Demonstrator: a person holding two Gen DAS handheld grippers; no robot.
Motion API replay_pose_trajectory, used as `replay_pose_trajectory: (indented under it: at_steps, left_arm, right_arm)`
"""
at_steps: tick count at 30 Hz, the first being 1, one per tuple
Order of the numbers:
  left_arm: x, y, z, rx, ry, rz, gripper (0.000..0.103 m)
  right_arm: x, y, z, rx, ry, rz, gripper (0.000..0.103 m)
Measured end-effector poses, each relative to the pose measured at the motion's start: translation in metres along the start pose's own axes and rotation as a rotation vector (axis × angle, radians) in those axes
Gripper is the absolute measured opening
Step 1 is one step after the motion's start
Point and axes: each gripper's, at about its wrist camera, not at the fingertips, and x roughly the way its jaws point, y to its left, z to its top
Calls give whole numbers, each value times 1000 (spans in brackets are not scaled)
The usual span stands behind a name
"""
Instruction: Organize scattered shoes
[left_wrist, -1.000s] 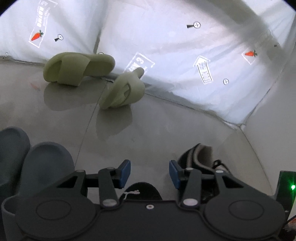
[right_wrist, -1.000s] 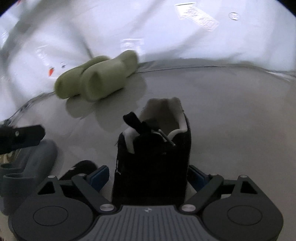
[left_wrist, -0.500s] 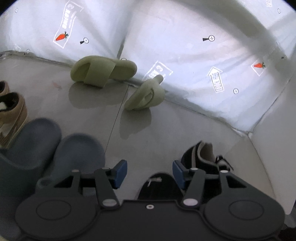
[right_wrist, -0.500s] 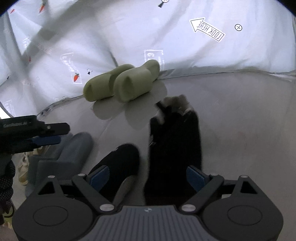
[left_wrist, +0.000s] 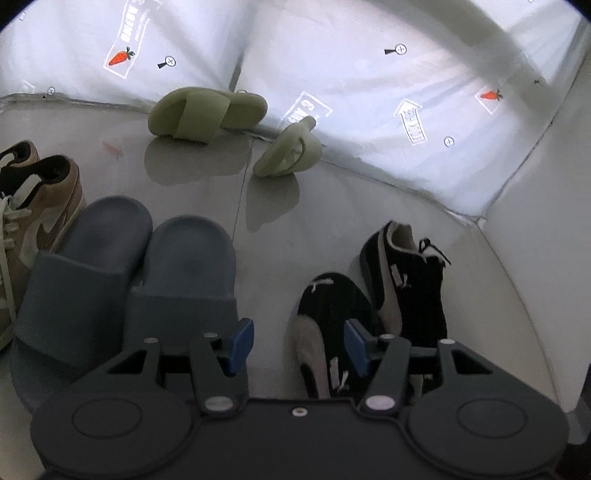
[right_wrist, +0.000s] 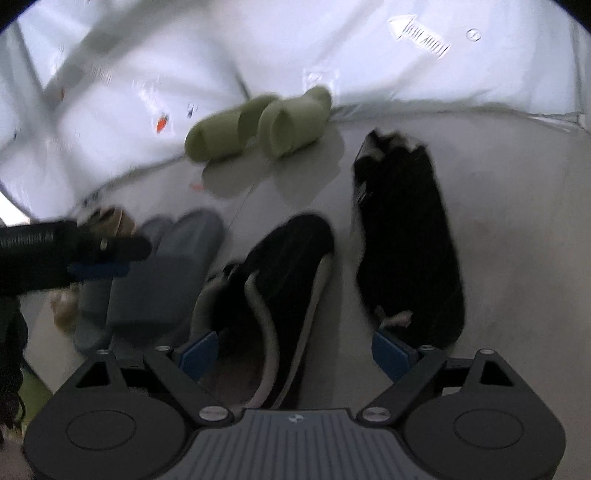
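A grey floor (left_wrist: 332, 206) meets white sheeting. Both the left gripper (left_wrist: 299, 341) and right gripper (right_wrist: 295, 349) gape wide, empty, above 2 black sneakers (right_wrist: 406, 236); 2 green slides (left_wrist: 207, 110) lie far ahead.

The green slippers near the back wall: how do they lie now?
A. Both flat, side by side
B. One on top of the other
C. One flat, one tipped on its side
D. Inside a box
C: one green slipper lies flat on its sole, the other green slipper is tipped on its side, apart from it.
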Motion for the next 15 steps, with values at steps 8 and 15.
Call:
replay_pose_trajectory:
  at_steps: [8, 15]
  left_arm:
    - [-7, 2, -17, 1, 28, -17, 55]
    - [-7, -7, -23, -9, 33, -14, 55]
  right_arm:
    - [-4, -2, -13, 18, 70, -99, 91]
    - [-24, -21, -14, -23, 83, -232, 92]
